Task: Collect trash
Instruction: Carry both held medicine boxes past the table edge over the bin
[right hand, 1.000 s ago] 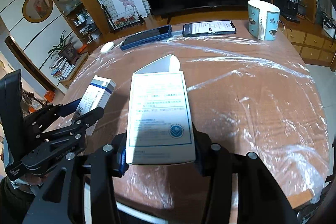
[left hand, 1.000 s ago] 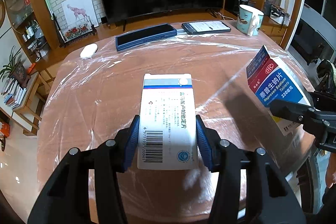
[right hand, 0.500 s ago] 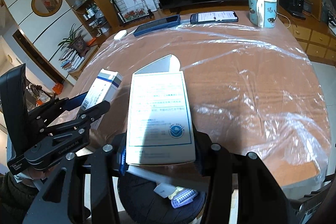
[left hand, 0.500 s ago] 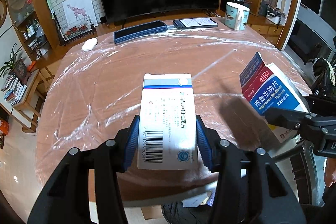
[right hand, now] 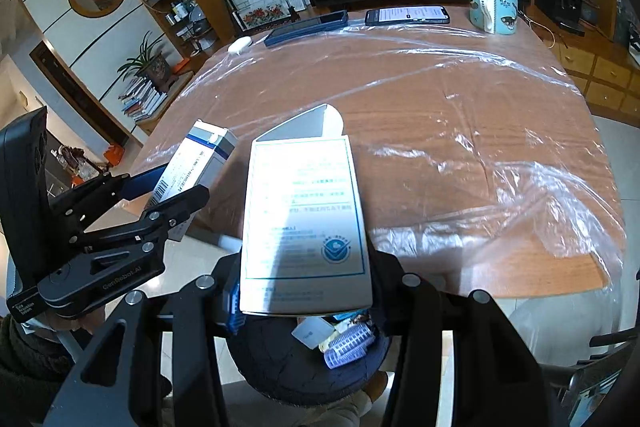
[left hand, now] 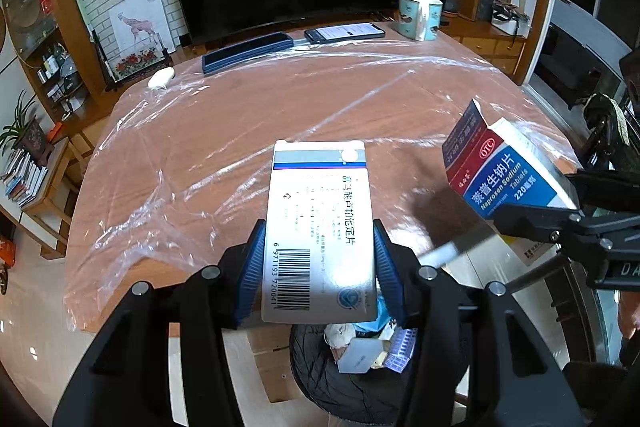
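Left wrist view: red-and-blue box [left hand: 505, 171] reads "OTC", "Naproxen Sodium Tablets".

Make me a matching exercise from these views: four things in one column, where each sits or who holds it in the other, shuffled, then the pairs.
Things:
1. white medicine box with a barcode
2. red-and-blue medicine box with an open flap
3. teal patterned ceramic mug
4. black round trash bin

Places:
A. standing at the far end of the plastic-covered wooden table
B. on the floor below the table's near edge, with scraps inside
C. clamped in the left gripper
D. clamped in the right gripper

Pairs: 1-C, 2-D, 3-A, 4-B
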Tool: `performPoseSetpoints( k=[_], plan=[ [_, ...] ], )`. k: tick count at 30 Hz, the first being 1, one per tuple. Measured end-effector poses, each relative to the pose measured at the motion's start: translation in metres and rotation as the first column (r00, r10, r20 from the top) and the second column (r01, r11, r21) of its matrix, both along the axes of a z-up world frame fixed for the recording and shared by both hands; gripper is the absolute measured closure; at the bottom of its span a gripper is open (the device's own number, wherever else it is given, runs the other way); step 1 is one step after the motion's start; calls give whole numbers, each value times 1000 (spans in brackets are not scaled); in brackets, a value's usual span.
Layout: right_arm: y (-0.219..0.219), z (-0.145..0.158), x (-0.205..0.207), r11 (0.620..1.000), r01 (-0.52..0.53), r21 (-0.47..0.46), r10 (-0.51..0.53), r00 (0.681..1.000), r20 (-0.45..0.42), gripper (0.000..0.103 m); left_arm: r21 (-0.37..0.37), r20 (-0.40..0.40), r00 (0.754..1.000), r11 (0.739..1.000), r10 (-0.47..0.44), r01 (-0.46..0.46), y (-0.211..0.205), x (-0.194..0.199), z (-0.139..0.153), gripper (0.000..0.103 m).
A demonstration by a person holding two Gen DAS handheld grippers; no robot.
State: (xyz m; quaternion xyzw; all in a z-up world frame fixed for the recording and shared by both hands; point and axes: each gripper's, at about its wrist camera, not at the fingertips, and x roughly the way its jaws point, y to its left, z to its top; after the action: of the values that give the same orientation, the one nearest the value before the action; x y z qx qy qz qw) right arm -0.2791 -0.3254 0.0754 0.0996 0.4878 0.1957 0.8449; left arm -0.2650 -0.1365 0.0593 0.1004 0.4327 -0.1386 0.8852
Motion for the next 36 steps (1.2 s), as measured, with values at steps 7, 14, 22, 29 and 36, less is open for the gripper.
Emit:
performPoseSetpoints(
  k=[7,14,22,29,36],
  plan=[
    [-5,3,-15,1000,-18,-15,19,1000,9,57,-12,-19,1000,1000,-21,21,-2,-19,-2,51],
    [-8,1,-30,999,-44,-11,44,999,3,57,-6,-29,999,999,-34,34,-3,-36,-3,51],
    [-6,-5,-44,997,-80,-9,80,997,-19,57,3,-45,998,999,-49,49,-3,-49,-7,51],
    [-2,-11,-53,994,-103,-19,103,994,-41,57,15,-68,995,997,-73,74,-9,-57,-16,51],
    [-1,-24,-59,995,-102,-18,101,992,-70,57,31,-94,992,996,-85,88,-12,-65,-28,51]
  ],
)
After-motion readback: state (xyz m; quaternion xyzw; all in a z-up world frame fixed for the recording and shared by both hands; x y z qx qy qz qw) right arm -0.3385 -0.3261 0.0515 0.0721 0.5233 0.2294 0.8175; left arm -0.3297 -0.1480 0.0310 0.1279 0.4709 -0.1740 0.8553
